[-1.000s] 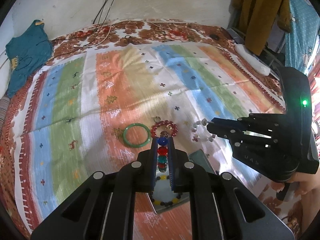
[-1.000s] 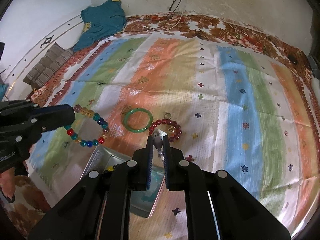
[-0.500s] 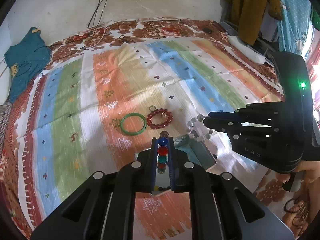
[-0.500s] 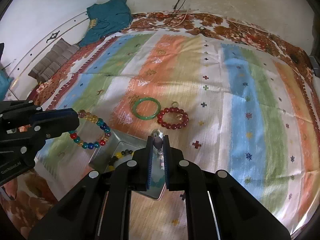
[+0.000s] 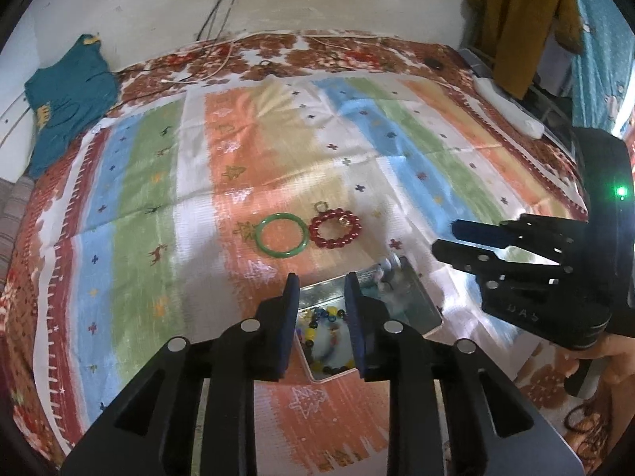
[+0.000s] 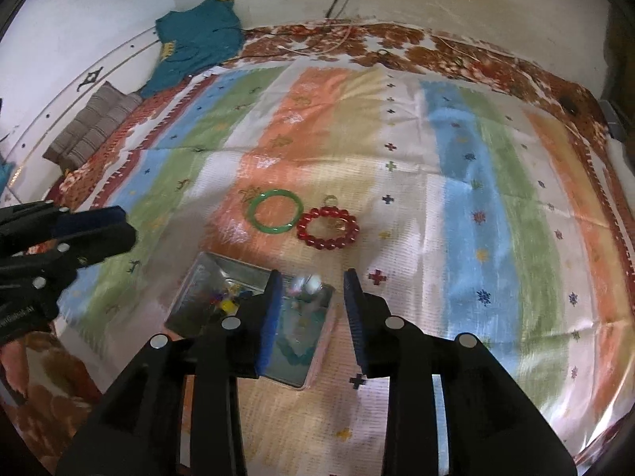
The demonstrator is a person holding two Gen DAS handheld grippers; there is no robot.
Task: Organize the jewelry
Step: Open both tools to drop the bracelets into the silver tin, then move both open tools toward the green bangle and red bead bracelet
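Note:
A shiny metal tray [image 5: 412,293] lies on the striped cloth; it also shows in the right wrist view [image 6: 206,277]. Multicoloured beads [image 5: 317,317] and a pale bead bracelet [image 5: 387,273] lie in it; the pale one shows blurred in the right wrist view [image 6: 305,283]. A green bangle [image 5: 281,235] and a red bead bracelet [image 5: 335,227] lie side by side beyond the tray, also in the right wrist view: bangle [image 6: 274,211], red bracelet [image 6: 328,227]. My left gripper [image 5: 320,283] is open and empty above the tray. My right gripper [image 6: 313,281] is open and empty above the tray's right part.
The striped cloth [image 5: 158,198] covers a floral bed. A teal garment [image 5: 63,99] lies at the far left corner, cables [image 5: 222,12] run down the back wall. A white power strip [image 5: 508,107] lies at the right edge. Clothes [image 5: 516,12] hang at the right.
Both grippers opened. The multicoloured bracelet left my left gripper and the pale bracelet left my right gripper; both now lie in the tray. Both grippers drew back slightly.

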